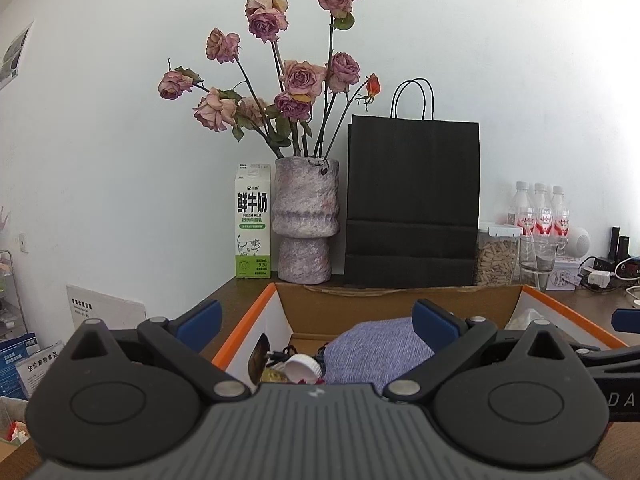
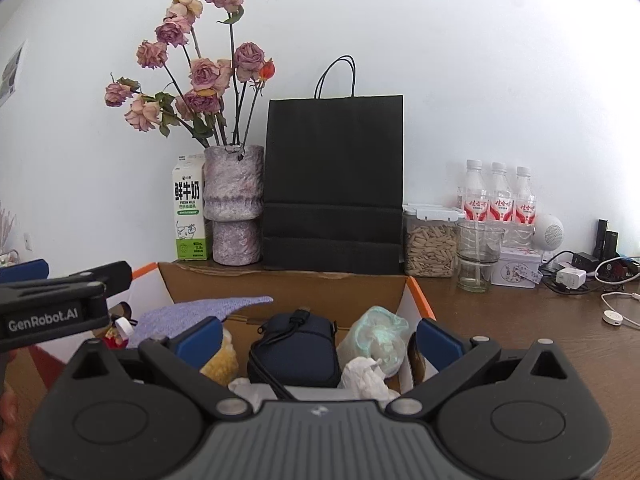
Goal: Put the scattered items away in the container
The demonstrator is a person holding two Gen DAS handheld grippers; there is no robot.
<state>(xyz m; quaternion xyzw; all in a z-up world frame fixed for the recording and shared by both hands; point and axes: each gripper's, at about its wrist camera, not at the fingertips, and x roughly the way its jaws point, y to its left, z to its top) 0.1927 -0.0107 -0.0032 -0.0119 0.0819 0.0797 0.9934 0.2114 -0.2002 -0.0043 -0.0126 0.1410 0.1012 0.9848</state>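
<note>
Both claws, left claw [image 1: 316, 326] and right claw [image 2: 318, 338], are standing fully open and gripping nothing above the cardboard box [image 2: 288, 290]. Inside the box are lying a purple cloth [image 1: 376, 350], navy pouch [image 2: 296, 348] and crumpled tissue [image 2: 366, 378]. Behind the box, a black bag [image 2: 334, 184] is standing on the surface [image 2: 520, 320].

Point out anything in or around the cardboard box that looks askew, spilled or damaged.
Nothing is spilled. The cardboard box has a ragged, torn top edge on its far wall. Inside it, the purple cloth lies crumpled over the other items, one corner sticking out sideways. The roses behind it are wilted and drooping.
</note>
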